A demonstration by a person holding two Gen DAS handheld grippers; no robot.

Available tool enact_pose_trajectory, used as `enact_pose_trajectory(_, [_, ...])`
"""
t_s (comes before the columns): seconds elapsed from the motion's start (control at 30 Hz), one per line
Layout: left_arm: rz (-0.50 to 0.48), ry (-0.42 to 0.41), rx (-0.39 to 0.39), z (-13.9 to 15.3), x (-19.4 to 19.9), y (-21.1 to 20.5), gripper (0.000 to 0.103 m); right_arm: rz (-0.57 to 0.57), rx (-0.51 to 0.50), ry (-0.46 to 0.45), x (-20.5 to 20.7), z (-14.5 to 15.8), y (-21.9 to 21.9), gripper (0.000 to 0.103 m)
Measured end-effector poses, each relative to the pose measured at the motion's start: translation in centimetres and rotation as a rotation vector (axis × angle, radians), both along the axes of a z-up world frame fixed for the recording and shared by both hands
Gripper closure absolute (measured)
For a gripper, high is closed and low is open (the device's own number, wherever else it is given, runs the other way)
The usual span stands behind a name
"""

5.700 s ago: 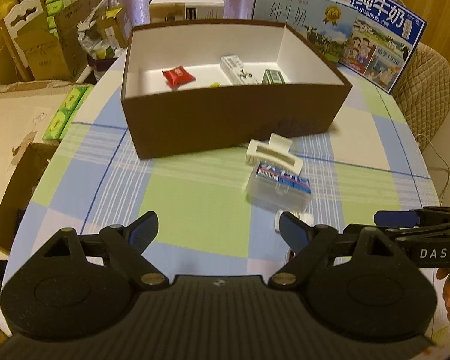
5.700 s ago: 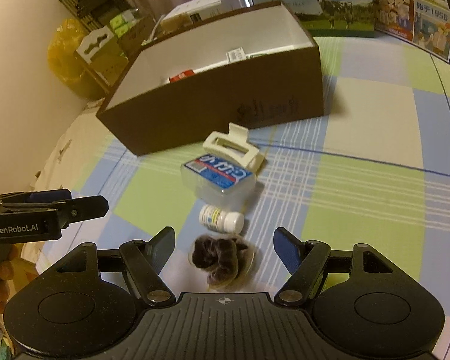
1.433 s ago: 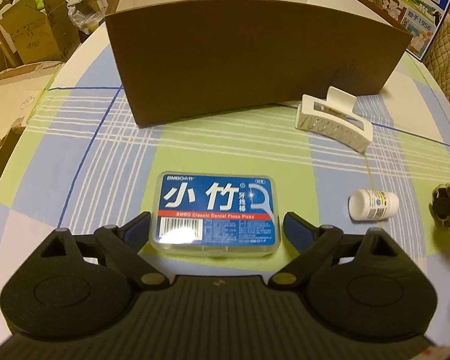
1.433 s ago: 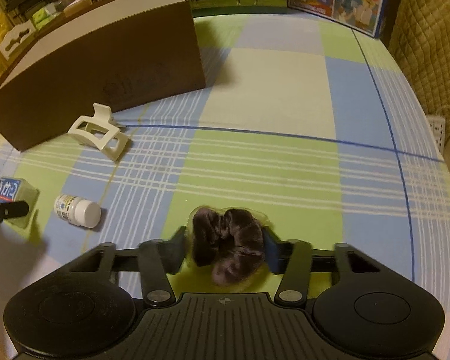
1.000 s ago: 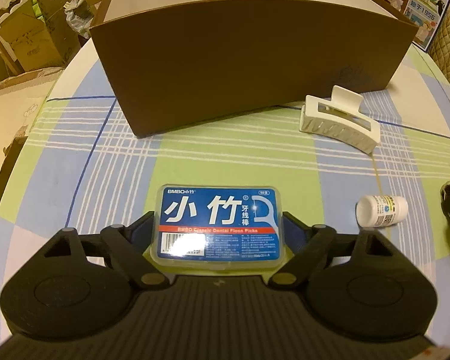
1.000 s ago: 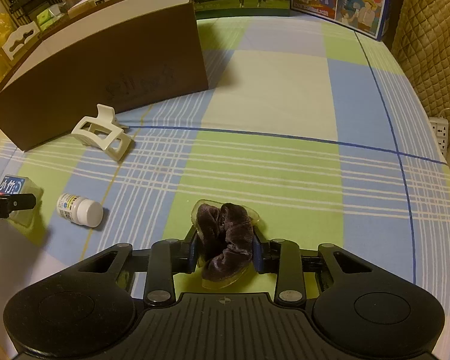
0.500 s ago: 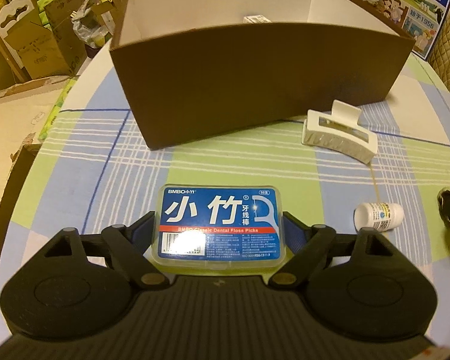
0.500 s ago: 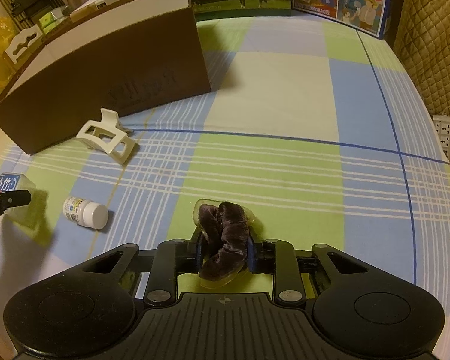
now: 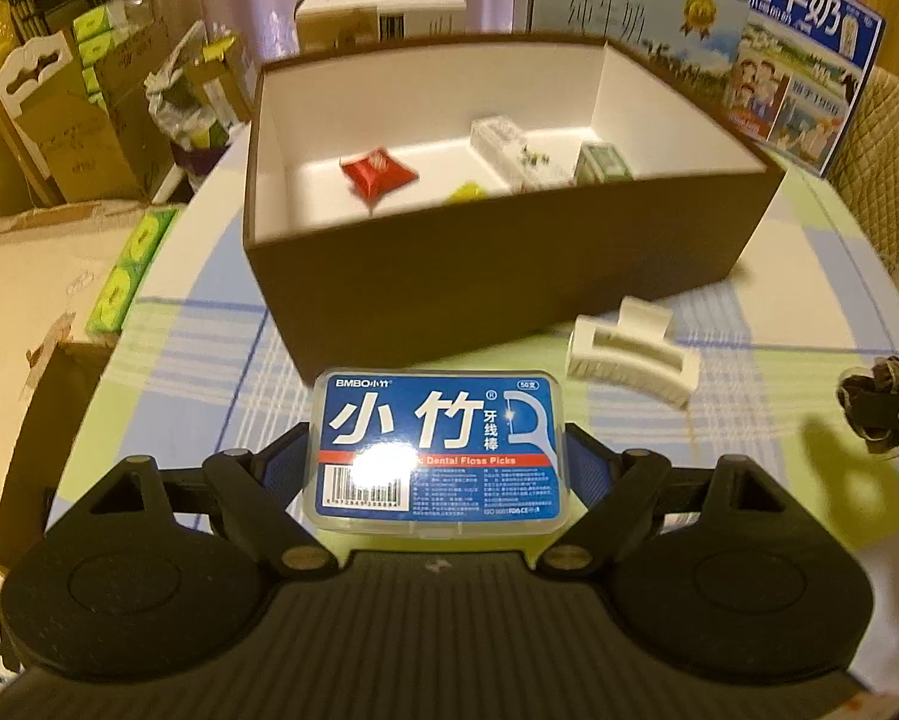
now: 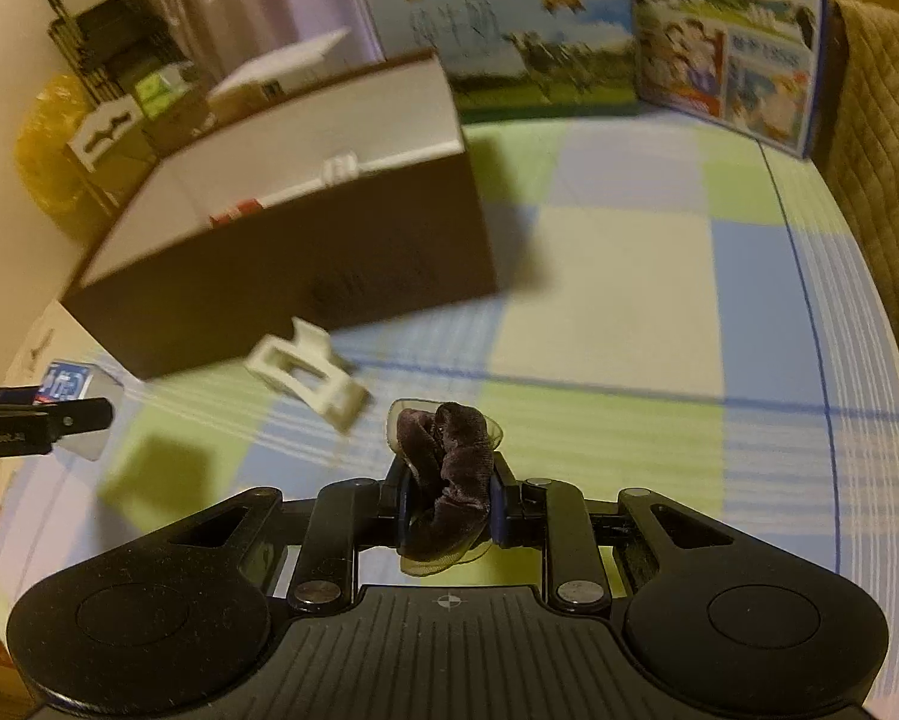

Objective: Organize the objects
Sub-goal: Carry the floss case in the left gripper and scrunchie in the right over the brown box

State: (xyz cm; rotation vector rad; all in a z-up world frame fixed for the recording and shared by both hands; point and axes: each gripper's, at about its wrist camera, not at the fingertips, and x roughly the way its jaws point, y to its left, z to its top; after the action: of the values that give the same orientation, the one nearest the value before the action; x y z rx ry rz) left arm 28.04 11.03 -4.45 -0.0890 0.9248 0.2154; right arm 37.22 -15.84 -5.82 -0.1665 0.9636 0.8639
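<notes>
My left gripper [image 9: 436, 461] is shut on a clear floss-pick box [image 9: 437, 450] with a blue label, held above the checked tablecloth in front of the brown open box [image 9: 509, 276]. Inside that box lie a red packet [image 9: 378, 173], a clear pack [image 9: 506, 150] and a green pack [image 9: 602, 163]. My right gripper [image 10: 447, 507] is shut on a dark velvet scrunchie [image 10: 446, 468], lifted off the table. A white hair claw [image 10: 306, 375] lies on the cloth near the brown box [image 10: 305, 276]. The left gripper with the floss box [image 10: 65, 387] shows at the left edge of the right wrist view.
Milk cartons [image 9: 803, 54] stand behind the brown box at the back right. Cardboard boxes and bags [image 9: 71, 120] crowd the floor on the left. A quilted chair back [image 10: 875, 138] borders the table on the right. The white hair claw [image 9: 632, 357] lies right of the floss box.
Both grippers have risen with their loads, so the inside of the brown box has come into view. The right jaws have squeezed tighter on the scrunchie. The small white bottle has dropped out of sight.
</notes>
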Motion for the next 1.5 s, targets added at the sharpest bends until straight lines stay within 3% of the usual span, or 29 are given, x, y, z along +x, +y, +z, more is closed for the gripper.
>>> enact_pose_trajectory(0.33, [-0.023,-0.093,0.019,4.3,2.1,-0.1,0.020,0.094,0.111,-0.040,0.6,3.7,4.6,0.082])
enact_pose_trajectory(0.67, [-0.027,-0.147,0.044,6.2,5.8,0.4,0.020,0.142,0.173,-0.102,2.5,6.1,9.2,0.082])
enact_pose_trajectory(1.0, [-0.034,-0.142,0.052,5.9,11.0,1.6,0.020,0.130,0.154,-0.147,6.4,6.4,13.1,0.082])
enact_pose_trajectory(1.5, [-0.043,-0.097,0.080,4.2,18.3,4.0,0.020,0.100,0.115,-0.145,12.3,4.9,18.7,0.082])
